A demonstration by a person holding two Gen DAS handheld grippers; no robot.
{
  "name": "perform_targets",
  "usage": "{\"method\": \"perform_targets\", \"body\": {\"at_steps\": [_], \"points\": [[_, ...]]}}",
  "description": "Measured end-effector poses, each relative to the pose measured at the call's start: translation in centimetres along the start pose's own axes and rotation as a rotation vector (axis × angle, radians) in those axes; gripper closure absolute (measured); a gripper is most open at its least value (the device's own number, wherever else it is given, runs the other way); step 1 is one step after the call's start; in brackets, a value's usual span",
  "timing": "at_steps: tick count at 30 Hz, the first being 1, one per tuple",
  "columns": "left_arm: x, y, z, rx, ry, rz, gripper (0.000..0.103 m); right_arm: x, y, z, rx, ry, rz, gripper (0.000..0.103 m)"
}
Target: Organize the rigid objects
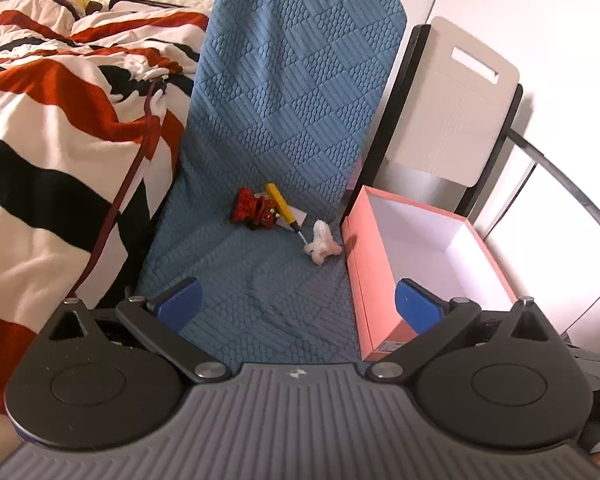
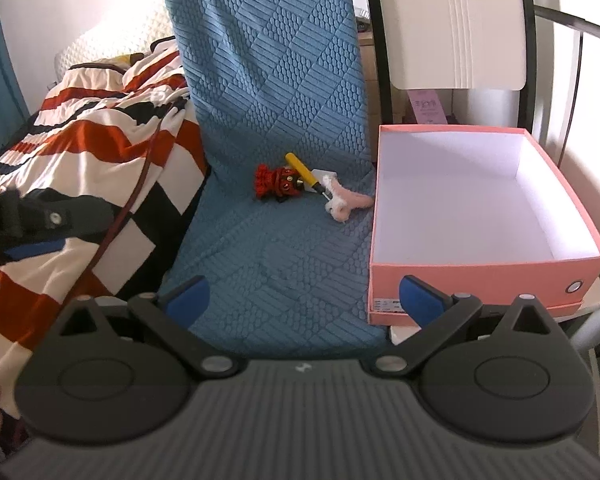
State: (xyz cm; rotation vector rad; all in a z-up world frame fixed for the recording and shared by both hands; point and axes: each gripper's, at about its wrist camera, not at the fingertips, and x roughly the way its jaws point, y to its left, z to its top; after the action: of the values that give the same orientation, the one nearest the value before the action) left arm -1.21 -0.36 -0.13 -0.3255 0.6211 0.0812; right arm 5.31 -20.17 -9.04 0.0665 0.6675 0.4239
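Note:
A red toy figure (image 1: 254,209) (image 2: 277,181), a yellow-handled tool (image 1: 281,205) (image 2: 304,172) and a small pinkish-white fuzzy thing (image 1: 322,242) (image 2: 346,201) lie together at the back of a blue quilted seat (image 1: 260,280) (image 2: 276,248). A small white card (image 1: 298,216) lies under the tool. An open pink box (image 1: 364,280) (image 2: 480,272) with a white inside stands right of the seat, with nothing in it. My left gripper (image 1: 298,306) is open and empty, above the seat's front. My right gripper (image 2: 304,298) is open and empty, near the box's front left corner. The left gripper also shows at the left of the right wrist view (image 2: 40,216).
A bed with a red, white and black striped cover (image 1: 60,120) (image 2: 100,152) lies left of the seat. A dark red cord (image 1: 112,216) runs down over it. A white board with a black frame (image 1: 456,100) (image 2: 456,20) stands behind the box.

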Motion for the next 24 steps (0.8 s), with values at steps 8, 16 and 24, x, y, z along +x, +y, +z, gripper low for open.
{"method": "perform_targets", "body": {"at_steps": [8,16,24], "points": [[0.5,0.1,0.1,0.011,0.004,0.004,0.0,0.0,0.7,0.3,-0.003,-0.02,0.007,0.0],[1.1,0.2,0.2,0.011,0.018,0.023,0.0,0.3,0.7,0.2,0.007,0.005,-0.004,0.0],[0.9,0.8,0.3,0.031,-0.002,0.055,0.0,0.1,1.1,0.0,0.0,0.008,-0.024,0.0]]}}
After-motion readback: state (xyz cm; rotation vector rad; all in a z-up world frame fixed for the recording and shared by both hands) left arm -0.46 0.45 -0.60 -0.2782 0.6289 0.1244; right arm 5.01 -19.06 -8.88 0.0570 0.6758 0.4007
